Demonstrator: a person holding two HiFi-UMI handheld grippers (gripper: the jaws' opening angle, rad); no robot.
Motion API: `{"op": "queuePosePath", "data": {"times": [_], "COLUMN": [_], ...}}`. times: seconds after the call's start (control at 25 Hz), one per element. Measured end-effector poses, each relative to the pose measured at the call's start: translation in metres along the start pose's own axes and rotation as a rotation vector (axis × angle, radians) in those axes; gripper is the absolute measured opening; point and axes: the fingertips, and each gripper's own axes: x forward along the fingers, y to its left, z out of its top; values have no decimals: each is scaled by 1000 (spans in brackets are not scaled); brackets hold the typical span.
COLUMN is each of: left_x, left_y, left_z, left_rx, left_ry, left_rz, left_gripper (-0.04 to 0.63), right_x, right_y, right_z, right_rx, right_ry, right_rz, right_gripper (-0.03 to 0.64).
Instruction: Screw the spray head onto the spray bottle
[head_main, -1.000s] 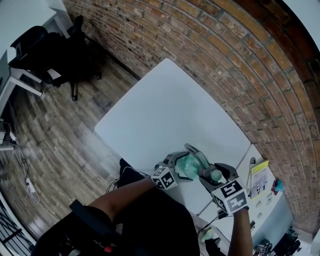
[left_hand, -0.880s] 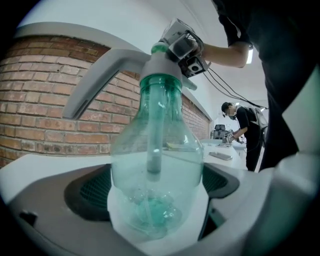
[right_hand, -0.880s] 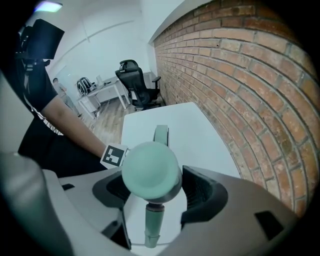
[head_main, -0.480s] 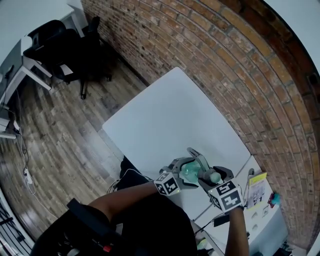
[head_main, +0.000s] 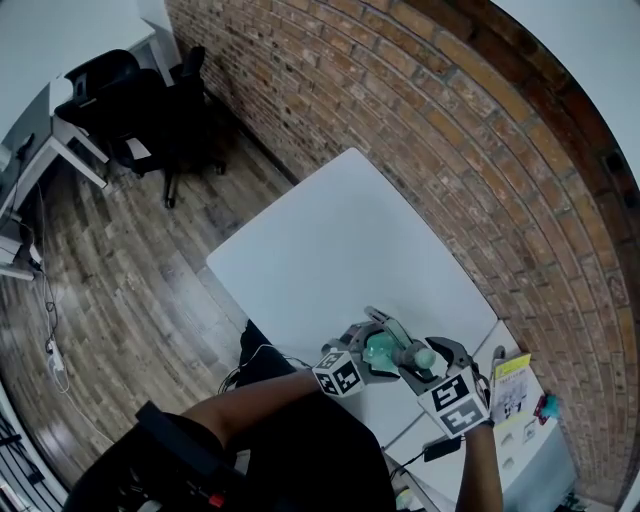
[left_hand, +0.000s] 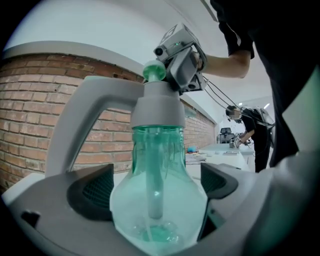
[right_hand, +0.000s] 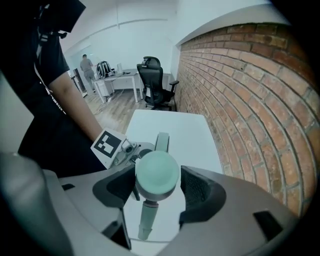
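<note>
The left gripper (left_hand: 157, 186) clamps the belly of the bulbous, clear green plastic bottle (left_hand: 159, 210), held over the smooth white table (head_main: 340, 240). The gray spray head (left_hand: 156, 107) sits on the bottle's neck, and the right gripper (right_hand: 157, 190) is closed on its rounded green knob (right_hand: 157, 172).

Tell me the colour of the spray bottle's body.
Translucent green spray bottle; clearest in the left gripper view.

Glossy translucent green plastic spray bottle (left_hand: 158, 207), matt grey plastic spray head (left_hand: 156, 108), rough brick wall (head_main: 430, 140)
</note>
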Motion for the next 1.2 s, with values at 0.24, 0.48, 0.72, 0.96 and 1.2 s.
{"op": "queuePosePath", "data": {"times": [0.24, 0.48, 0.72, 0.96, 1.2], "left_x": [3, 6, 3, 5, 2], "left_y": [1, 0, 0, 0, -2], "left_z": [-1, -3, -2, -2, -3], "left_rx": [-5, -13, -19, -23, -29], "left_ry": [10, 25, 13, 12, 15], "left_rz": [9, -17, -40, -33, -33], "left_gripper": [519, 511, 512, 512, 512], "right_x": [-24, -5, 2, 7, 6], "right_y": [5, 6, 11, 9, 8], "right_z": [-1, -10, -16, -17, -14], "right_rx": [-333, -496, -568, -367, -173], "right_ry": [110, 215, 303, 274, 206], "right_rz": [76, 125, 162, 175, 141], "right_gripper": [284, 284, 258, 258, 258]}}
